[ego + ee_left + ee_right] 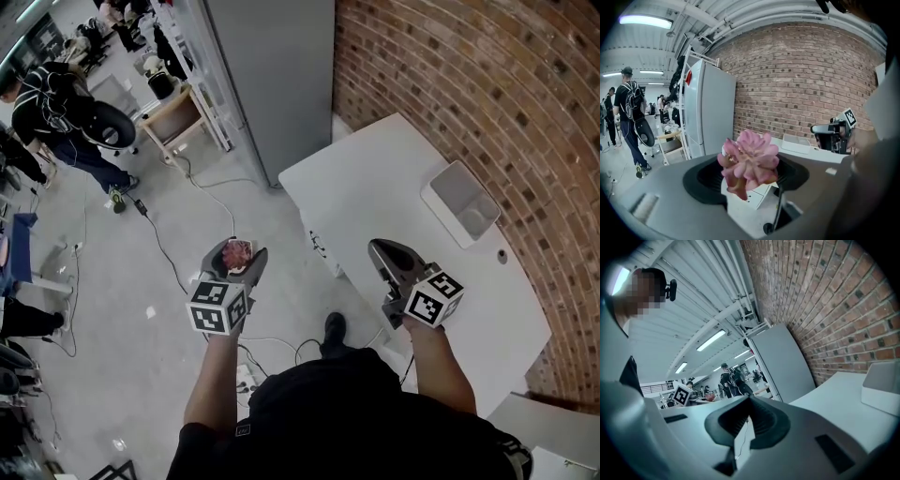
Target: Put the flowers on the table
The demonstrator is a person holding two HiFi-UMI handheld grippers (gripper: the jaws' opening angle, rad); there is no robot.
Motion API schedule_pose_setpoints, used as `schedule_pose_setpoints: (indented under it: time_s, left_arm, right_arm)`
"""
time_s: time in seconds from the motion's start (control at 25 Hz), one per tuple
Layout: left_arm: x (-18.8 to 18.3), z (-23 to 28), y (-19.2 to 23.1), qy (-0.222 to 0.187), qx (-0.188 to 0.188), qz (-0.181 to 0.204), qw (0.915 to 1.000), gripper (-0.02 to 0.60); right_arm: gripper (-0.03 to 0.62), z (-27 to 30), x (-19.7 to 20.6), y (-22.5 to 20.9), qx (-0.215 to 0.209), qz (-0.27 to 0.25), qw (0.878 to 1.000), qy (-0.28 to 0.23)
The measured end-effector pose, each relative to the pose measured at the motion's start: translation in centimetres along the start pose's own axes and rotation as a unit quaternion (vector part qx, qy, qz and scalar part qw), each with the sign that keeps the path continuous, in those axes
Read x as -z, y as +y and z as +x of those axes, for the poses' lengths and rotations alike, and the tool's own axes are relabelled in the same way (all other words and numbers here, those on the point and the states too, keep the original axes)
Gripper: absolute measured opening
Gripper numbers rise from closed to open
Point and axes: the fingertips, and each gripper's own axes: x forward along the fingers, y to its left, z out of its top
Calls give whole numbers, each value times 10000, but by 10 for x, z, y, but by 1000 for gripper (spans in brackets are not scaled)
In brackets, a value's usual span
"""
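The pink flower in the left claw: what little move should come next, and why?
Probably swing the left claw rightward toward the white table. It is shut on the pink flower, yet in the head view it hangs over the floor, left of the table's edge, so the flower cannot be set down there yet.

A red brick wall (469, 75) bounds the room. Against its left end stands 1 tall grey metal cabinet (272, 75). Farther from the wall, black cables (161, 246) trail across pale concrete floor (103, 281).
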Motion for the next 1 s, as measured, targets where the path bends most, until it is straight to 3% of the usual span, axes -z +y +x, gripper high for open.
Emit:
schedule_pose_setpoints:
  time_s: [0.24,0.6,1.0]
  left_arm:
    - [-25,56,-2,79,113,79,9999,301]
    - [-41,99,-18,101,431,151,9989,301]
    - [-63,153,-4,98,1018,399,9940,301]
  right_arm:
    - [8,15,-16,-45,45,81,10000,22]
    - [8,30,-36,-70,50,-40,10000,42]
    - [8,54,-55,-96,618,-86,9980,-42]
